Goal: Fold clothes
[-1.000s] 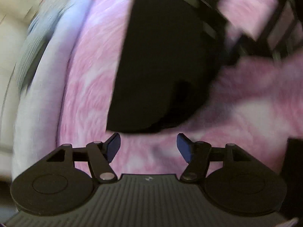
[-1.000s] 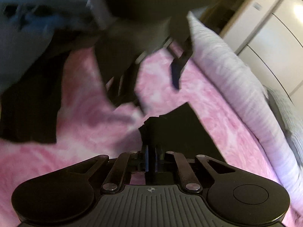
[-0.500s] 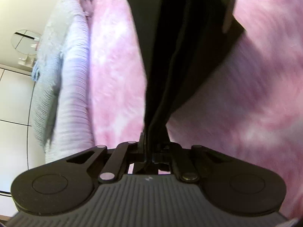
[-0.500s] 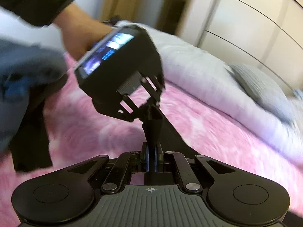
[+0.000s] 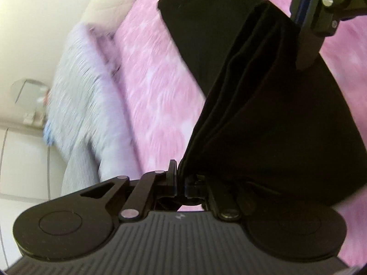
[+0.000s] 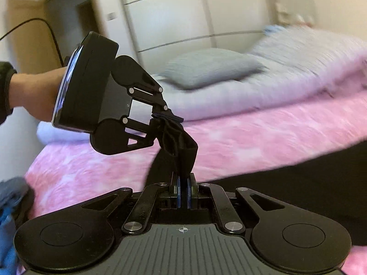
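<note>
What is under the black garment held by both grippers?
The black garment hangs over the pink blanket, clamped by left gripper and right gripper. Whatever lies directly beneath its spread is covered.

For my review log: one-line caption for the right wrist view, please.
Right gripper and left gripper both clamp the black garment above the pink blanket.

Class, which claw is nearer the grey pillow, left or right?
Left. The left claw hangs between the pillow and the right claw, which sits farther back; both grip black cloth.
</note>
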{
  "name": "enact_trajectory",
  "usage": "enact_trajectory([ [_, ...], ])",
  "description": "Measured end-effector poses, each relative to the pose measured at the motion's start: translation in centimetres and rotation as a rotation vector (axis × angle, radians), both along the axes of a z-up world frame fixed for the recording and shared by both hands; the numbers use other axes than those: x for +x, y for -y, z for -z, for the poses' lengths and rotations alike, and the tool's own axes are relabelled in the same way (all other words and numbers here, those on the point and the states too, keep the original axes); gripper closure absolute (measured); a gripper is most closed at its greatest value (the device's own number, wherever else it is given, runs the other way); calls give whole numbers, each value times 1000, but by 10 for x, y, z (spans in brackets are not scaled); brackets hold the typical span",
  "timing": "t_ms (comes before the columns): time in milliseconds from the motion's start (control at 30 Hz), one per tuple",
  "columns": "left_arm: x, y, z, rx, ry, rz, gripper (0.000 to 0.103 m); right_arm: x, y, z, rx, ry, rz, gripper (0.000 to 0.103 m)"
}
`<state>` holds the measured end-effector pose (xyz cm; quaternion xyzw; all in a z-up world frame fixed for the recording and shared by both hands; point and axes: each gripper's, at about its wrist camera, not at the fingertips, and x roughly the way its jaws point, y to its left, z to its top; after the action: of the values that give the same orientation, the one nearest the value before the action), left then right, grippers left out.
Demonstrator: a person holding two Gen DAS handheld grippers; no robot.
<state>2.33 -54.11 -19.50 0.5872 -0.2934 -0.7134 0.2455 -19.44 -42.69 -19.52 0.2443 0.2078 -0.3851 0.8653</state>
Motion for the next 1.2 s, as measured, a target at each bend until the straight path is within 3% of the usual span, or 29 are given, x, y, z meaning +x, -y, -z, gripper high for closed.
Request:
enact_trajectory([
  [233, -128, 69, 68, 102, 39, 65, 94, -125, 75, 44, 164, 60, 185, 99],
  [300, -148, 87, 94, 140, 55, 49, 83, -153, 94, 65, 222, 76, 226, 99],
  [333, -148, 92, 100, 160, 39, 26, 72, -161, 103, 78, 255, 80, 239, 99],
  [400, -146, 103, 113, 201, 5, -19, 67, -181, 113, 94, 316, 87, 264, 99],
  [500, -138, 128, 93, 272, -106, -119, 59, -197, 116, 109, 376, 107, 265, 99],
  [567, -117, 134, 79, 319, -181, -201, 46, -203, 113, 112, 387, 97, 255, 98],
  [633, -95, 140, 70, 363, -244, -308, 41, -207, 112, 110, 394, 91, 257, 96],
  [800, -52, 147, 66, 437, -371, -507, 43, -221, 104, 105, 426, 61, 297, 92],
  [900, -53, 147, 57, 438, -437, -536, 48, -226, 101, 100, 416, 27, 307, 91],
  [1000, -90, 150, 62, 450, -437, -454, 50, -231, 95, 93, 386, -7, 308, 88],
  [1100, -129, 142, 49, 456, -438, -326, 51, -228, 94, 92, 378, -39, 312, 84],
  [1200, -138, 146, 35, 445, -519, -315, 48, -228, 94, 87, 370, -66, 317, 82],
])
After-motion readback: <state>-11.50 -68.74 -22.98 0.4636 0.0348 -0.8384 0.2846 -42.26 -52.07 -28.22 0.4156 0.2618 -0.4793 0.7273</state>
